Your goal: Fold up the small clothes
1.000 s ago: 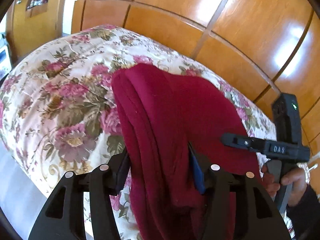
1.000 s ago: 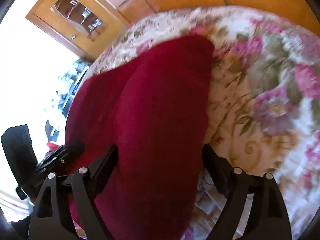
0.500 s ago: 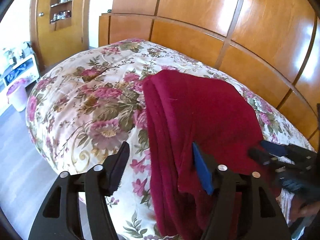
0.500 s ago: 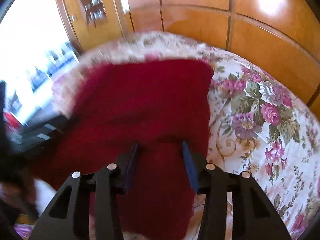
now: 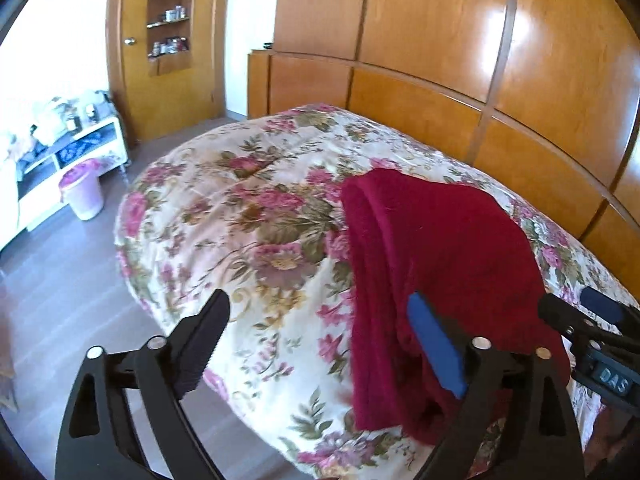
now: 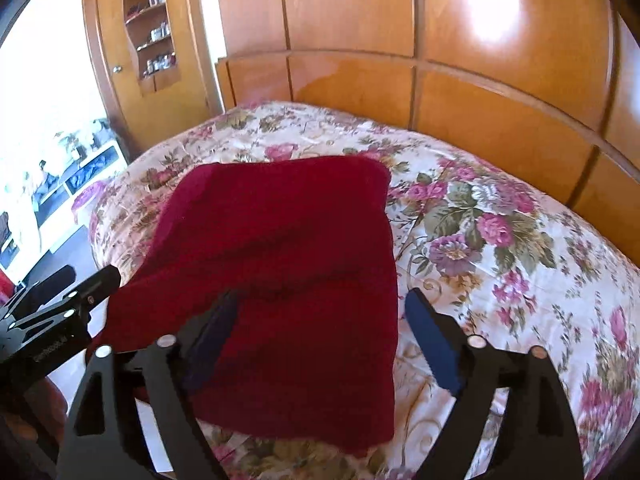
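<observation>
The dark red knitted garment (image 6: 280, 280) lies folded into a rough rectangle of several stacked layers on the floral bedspread (image 6: 500, 240), flat, near the bed's near edge, its near end drooping slightly over it.

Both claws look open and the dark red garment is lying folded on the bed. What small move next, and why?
Probably lift both claws clear. The dark red knit garment lies folded flat on the floral bedspread. The left claw and right claw are open and hold nothing. The right one straddles the garment's near part, so rise straight up to avoid dragging the fold.
</observation>
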Available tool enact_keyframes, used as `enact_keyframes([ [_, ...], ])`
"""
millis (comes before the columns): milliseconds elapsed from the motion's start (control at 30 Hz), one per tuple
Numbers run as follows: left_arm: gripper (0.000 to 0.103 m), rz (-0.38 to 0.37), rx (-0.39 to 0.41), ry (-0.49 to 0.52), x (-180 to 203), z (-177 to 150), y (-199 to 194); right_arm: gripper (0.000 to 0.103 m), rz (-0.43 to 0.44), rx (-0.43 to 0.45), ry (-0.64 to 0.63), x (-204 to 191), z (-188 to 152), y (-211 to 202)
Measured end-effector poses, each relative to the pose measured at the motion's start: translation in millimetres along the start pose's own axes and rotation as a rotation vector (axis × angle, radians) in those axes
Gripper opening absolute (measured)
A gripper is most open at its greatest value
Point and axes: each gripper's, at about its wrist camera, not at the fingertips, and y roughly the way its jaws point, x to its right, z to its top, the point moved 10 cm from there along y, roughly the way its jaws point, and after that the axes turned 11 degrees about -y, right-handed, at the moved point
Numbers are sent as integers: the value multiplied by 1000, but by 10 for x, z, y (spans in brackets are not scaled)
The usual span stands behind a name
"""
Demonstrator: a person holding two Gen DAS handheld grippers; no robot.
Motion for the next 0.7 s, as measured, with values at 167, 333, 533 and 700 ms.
enact_keyframes([
  [167, 93, 32, 8, -42, -152, -101, -134, 97, -53, -1, -2, -37, -208, -144],
  [333, 93, 66, 13, -19, -225, -286, -216, 97, -73, -19, 36, 14, -418, -163],
  [533, 99, 63, 33, -30, -231, -362, -316, 98, -99, -5, 18, 20, -450, -206],
  [700, 99, 70, 34, -27, -191, -371, -327, 98, -109, 22, -20, -55, -387, -237],
])
